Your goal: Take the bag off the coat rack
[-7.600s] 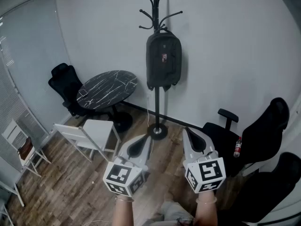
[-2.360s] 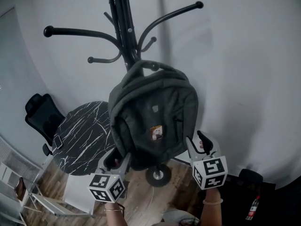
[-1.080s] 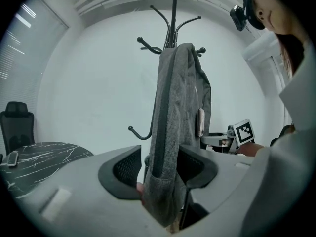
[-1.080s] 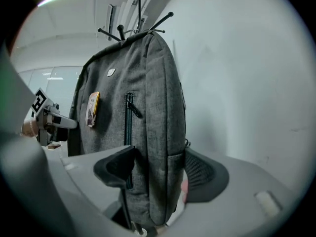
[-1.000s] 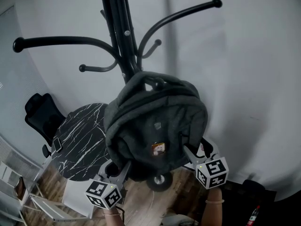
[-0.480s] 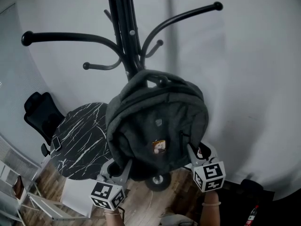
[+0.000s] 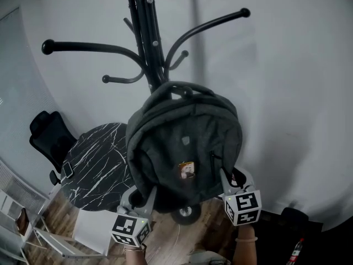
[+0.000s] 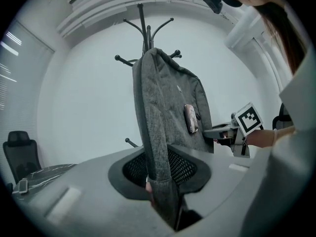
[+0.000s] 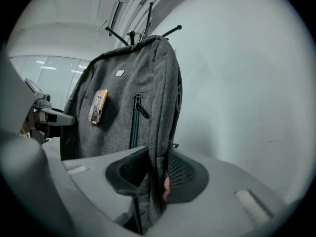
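A dark grey backpack (image 7: 185, 142) hangs by its top handle (image 7: 177, 90) from a hook of the black coat rack (image 7: 146, 37). My left gripper (image 7: 144, 195) is at the bag's lower left side, and my right gripper (image 7: 227, 178) at its lower right. In the left gripper view the jaws have just been closing, and the left gripper (image 8: 160, 181) pinches the bag's edge (image 8: 153, 132). In the right gripper view the jaws have likewise been closing, and the right gripper (image 9: 153, 181) clamps the bag's side seam (image 9: 163, 112).
A white wall stands right behind the rack. Below left are a round black marble table (image 7: 96, 167), a black office chair (image 7: 47, 134) and a white chair (image 7: 91, 231). The rack's base (image 7: 185, 213) shows under the bag, and another dark chair (image 7: 292, 217) sits at lower right.
Both grippers have drawn in against the bag's lower sides and risen slightly. The bag sits a little higher and still hangs by its handle.
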{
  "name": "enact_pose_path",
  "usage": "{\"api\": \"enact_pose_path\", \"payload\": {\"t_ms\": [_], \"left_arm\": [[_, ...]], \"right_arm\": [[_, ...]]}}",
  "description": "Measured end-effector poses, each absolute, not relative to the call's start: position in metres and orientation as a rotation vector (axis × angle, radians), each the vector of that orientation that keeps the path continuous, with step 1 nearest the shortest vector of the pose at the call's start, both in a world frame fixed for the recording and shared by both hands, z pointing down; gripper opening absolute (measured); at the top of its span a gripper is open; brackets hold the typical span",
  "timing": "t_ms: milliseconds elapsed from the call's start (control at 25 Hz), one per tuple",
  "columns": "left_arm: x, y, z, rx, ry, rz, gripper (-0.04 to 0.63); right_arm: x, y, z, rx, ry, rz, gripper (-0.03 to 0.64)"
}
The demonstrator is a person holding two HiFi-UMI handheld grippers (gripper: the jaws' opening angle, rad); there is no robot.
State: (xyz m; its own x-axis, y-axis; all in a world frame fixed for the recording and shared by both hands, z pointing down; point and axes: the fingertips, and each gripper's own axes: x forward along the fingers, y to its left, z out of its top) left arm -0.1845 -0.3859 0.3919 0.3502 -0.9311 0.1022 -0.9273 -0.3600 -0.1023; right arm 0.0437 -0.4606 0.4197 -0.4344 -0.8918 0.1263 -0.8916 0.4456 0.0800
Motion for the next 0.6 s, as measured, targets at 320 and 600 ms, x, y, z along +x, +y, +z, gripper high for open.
{"api": "enact_pose_path", "payload": {"t_ms": [320, 600], "left_arm": [[-0.18, -0.373, 0.379, -2.53, 1.751, -0.198, 0.097], [-0.177, -0.359, 0.372, -2.514, 1.741, -0.201, 0.097]], "right_arm": [[0.049, -0.445, 0.405, 1.599, -2.548, -0.037, 0.095], [0.051, -0.427, 0.398, 1.607, -2.549, -0.053, 0.094]]}}
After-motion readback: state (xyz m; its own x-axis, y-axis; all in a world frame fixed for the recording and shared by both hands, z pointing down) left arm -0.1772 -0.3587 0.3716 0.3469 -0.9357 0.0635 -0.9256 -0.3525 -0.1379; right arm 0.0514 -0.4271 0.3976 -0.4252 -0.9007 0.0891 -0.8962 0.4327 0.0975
